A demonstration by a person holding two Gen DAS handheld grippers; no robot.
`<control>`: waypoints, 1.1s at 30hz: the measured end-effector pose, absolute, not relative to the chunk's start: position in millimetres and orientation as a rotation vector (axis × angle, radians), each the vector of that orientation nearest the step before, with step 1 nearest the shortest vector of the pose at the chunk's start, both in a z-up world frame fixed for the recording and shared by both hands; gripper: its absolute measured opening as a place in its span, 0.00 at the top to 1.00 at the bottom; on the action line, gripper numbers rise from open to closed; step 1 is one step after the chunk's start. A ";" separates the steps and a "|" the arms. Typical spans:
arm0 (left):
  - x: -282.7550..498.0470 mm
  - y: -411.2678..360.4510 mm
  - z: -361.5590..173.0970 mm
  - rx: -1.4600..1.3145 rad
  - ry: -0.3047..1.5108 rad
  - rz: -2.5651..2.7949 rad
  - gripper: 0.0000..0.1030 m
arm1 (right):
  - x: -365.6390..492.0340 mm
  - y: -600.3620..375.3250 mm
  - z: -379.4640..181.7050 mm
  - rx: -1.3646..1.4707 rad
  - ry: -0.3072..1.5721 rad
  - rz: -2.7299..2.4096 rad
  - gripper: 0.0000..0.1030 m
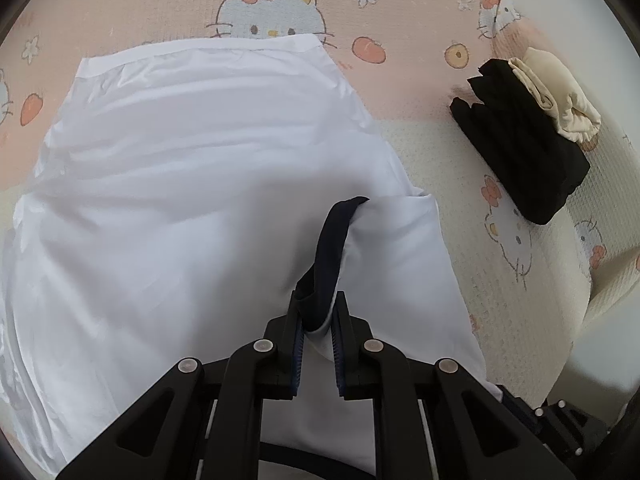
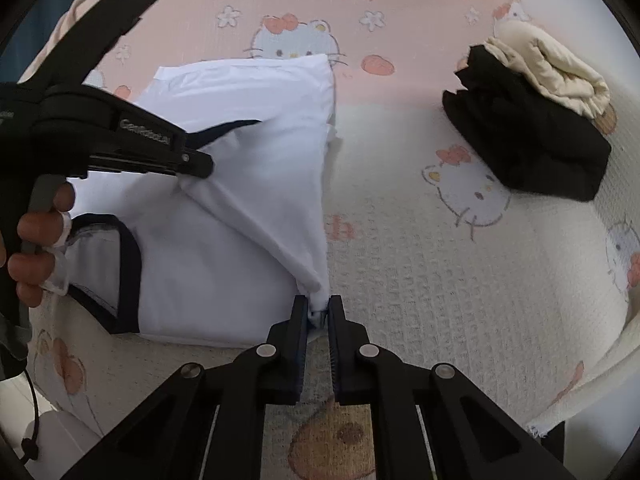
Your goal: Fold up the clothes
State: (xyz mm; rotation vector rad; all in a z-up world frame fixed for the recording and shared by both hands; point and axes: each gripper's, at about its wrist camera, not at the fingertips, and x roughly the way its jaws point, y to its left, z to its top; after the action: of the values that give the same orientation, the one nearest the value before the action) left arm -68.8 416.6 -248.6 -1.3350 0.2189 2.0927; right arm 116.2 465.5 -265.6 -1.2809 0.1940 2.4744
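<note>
garment: a white t-shirt [image 2: 224, 240] with dark navy trim [image 2: 128, 276] lies on a bed, on a pink and cream cartoon-cat bedsheet [image 2: 420, 280], its far end already lying doubled over.
left gripper [image 1: 316, 312]: fingers pinched nearly together on a bunch of the navy-edged white cloth, lifting it off the shirt body; a hand [image 2: 36, 240] squeezes its handle in the right wrist view.
right gripper [image 2: 319, 308]: fingers closed tight on a corner of the white cloth at the shirt's right edge, the fabric drawn taut up toward the left gripper.
step in hand: judged as a fold in mid-carry, with a flap held at two points above the shirt.
next move calls for: keeping both pinches level and the edge taut while the flap is laid across, then letting go together.
stack: a folded black garment [image 2: 532, 148] with a cream one [image 2: 548, 68] on it, well apart to the right.
writing: "sweet dream" printed on the sheet, partly blurred; small lettering on the left gripper's body, too blurred to read surely.
</note>
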 end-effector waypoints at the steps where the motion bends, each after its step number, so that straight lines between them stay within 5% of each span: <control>1: -68.0 416.3 -248.4 -1.324 0.236 2.098 0.90 | 117.2 465.4 -264.8 -1.285 0.184 2.470 0.93; 14: -70.0 413.1 -257.4 -1.313 0.376 2.116 0.88 | 115.2 456.0 -266.9 -1.384 0.026 2.409 0.94; 19: -78.2 399.4 -259.5 -1.396 0.192 2.076 0.84 | 117.5 462.6 -260.4 -1.375 0.112 2.427 0.93; 21: -84.6 389.3 -260.8 -1.463 0.041 2.036 0.78 | 118.5 465.3 -257.9 -1.370 0.147 2.434 0.88; 25: -94.2 370.3 -259.0 -1.520 -0.191 1.969 0.44 | 120.3 470.5 -252.7 -1.361 0.216 2.446 0.61; 27: -95.5 365.3 -257.1 -1.525 -0.222 1.992 0.41 | 121.2 473.2 -250.2 -1.356 0.251 2.451 0.50; 33: -91.3 371.6 -253.9 -1.518 -0.136 2.009 0.41 | 117.7 491.7 -235.1 -1.286 0.419 2.466 0.44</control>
State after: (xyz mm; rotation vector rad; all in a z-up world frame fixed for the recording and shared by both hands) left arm -91.3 371.6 -253.9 -1.5176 -0.1356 2.0086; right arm 117.7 491.7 -235.1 -1.2864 0.4192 2.4665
